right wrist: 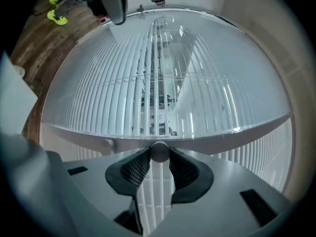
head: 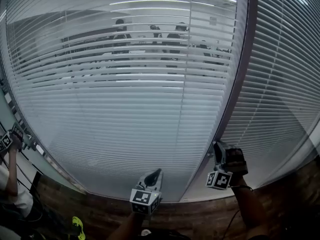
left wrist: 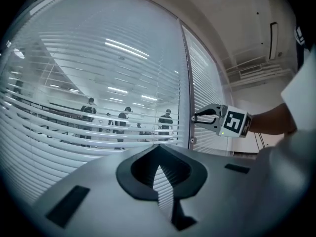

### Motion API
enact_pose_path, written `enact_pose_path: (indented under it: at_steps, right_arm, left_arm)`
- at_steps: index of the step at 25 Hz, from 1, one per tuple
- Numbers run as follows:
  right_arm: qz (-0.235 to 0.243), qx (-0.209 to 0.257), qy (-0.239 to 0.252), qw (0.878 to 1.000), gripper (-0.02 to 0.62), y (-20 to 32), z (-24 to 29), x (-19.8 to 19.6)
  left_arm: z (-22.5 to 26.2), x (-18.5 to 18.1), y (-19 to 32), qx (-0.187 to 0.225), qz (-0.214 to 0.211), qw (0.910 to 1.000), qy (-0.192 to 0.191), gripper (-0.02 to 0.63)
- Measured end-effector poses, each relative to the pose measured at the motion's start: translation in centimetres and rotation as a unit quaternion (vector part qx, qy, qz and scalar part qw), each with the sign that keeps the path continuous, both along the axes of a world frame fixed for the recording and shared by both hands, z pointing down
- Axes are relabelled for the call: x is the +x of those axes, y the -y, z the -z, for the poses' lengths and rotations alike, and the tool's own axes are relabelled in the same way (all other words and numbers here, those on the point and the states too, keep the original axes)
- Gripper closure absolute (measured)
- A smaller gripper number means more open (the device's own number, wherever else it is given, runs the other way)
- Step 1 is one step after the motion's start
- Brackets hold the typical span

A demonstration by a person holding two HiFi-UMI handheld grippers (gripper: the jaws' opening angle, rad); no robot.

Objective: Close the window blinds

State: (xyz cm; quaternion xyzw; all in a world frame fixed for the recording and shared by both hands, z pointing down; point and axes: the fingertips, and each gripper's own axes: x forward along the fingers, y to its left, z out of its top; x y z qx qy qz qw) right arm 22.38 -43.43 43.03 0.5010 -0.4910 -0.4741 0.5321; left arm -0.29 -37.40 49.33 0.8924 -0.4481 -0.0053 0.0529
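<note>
Nearest, left gripper [head: 157, 174]: low in the middle of the head view, just in front of the window blinds [head: 125, 114]; fingers pressed together, nothing between them.
Right gripper [right wrist: 159, 154]: further right and higher, at the window frame [head: 235, 99], which lies crosswise in its own view.
Right fingers [right wrist: 132, 169]: pinching a small round grey knob [right wrist: 159, 151], one pad on each side.
Knob: sits right against the frame.
Frame: dark upright bar between the left pane and the right.
Window blinds: hang over the left pane; upper slats stand apart, lower slats look closer to shut.
Second blind [head: 280, 84]: covers the right pane.
Beyond the glass: people [head: 120, 31] in a lit room, seen through the upper slats.
</note>
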Motion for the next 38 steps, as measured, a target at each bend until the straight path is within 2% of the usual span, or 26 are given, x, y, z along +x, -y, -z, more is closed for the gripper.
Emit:
enact_pose_path:
  at_steps: [7,10,13,15,16,17,18,20,23,26,28,29,30,34,35,38]
  right_arm:
    - [0.017,-0.002,-0.093,0.996,0.474,-0.2,-0.1,-0.1]
    - [0.022,-0.004,-0.095,0.995,0.474,-0.4,0.0,-0.1]
    - [0.034,0.003,-0.046,0.998,0.463,-0.9,-0.2,-0.2]
    - [0.027,0.01,0.033,0.999,0.429,-1.1,0.1,0.1]
    - [0.021,0.012,0.092,0.995,0.425,-1.3,0.2,0.3]
    - [0.016,0.012,0.162,0.987,0.425,-1.4,0.1,0.3]
    - [0.012,0.009,0.236,0.972,0.425,-1.6,-0.1,0.3]
    - [0.003,0.007,0.358,0.934,0.425,-1.7,-0.7,0.3]
    - [-0.01,0.009,0.467,0.884,0.425,-1.3,-0.5,0.3]
    - [-0.014,0.016,0.574,0.819,0.425,-0.4,0.4,0.7]
    - [-0.023,0.022,0.623,0.782,0.425,0.0,0.1,1.3]
    - [-0.026,0.023,0.638,0.769,0.425,0.1,-0.3,1.5]
    - [-0.026,0.024,0.647,0.762,0.425,0.1,-0.7,1.5]
    - [-0.022,0.034,0.652,0.757,0.439,0.4,-1.1,1.4]
    - [-0.021,0.037,0.655,0.754,0.465,0.4,-1.1,1.5]
    - [-0.021,0.038,0.664,0.746,0.468,0.2,-1.1,1.5]
  left_arm:
    - [0.8,0.2,-0.9,0.013,-0.007,0.9998,0.011,0.606]
    - [0.9,0.1,-1.3,0.014,-0.004,0.9998,0.009,0.606]
    - [1.0,0.1,-1.7,0.015,-0.002,0.9999,0.006,0.606]
    - [1.0,0.1,-1.8,0.008,0.001,0.9999,0.007,0.606]
    - [0.7,0.1,-1.9,0.006,0.0,0.9999,0.009,0.606]
    - [0.3,0.2,-2.1,0.007,-0.004,0.9999,0.011,0.606]
    - [-0.3,0.4,-2.3,0.008,-0.008,0.9999,0.012,0.606]
    - [-1.5,0.7,-2.8,0.007,-0.015,0.9998,0.013,0.606]
    - [-1.6,1.5,-2.9,0.007,-0.025,0.9996,0.009,0.606]
    - [-0.5,2.0,-3.0,0.008,-0.031,0.9995,0.004,0.606]
    - [-0.7,1.8,-3.2,0.008,-0.029,0.9996,0.002,0.606]
    - [-1.1,1.6,-3.3,0.007,-0.027,0.9996,0.002,0.606]
    - [-1.4,1.4,-3.3,0.006,-0.025,0.9997,0.002,0.606]
    - [-1.8,0.8,-3.1,0.006,-0.019,0.9998,0.002,0.605]
    - [-1.8,0.6,-3.1,0.006,-0.018,0.9998,0.002,0.606]
    - [-1.8,0.3,-3.2,0.003,-0.017,0.9999,0.003,0.606]
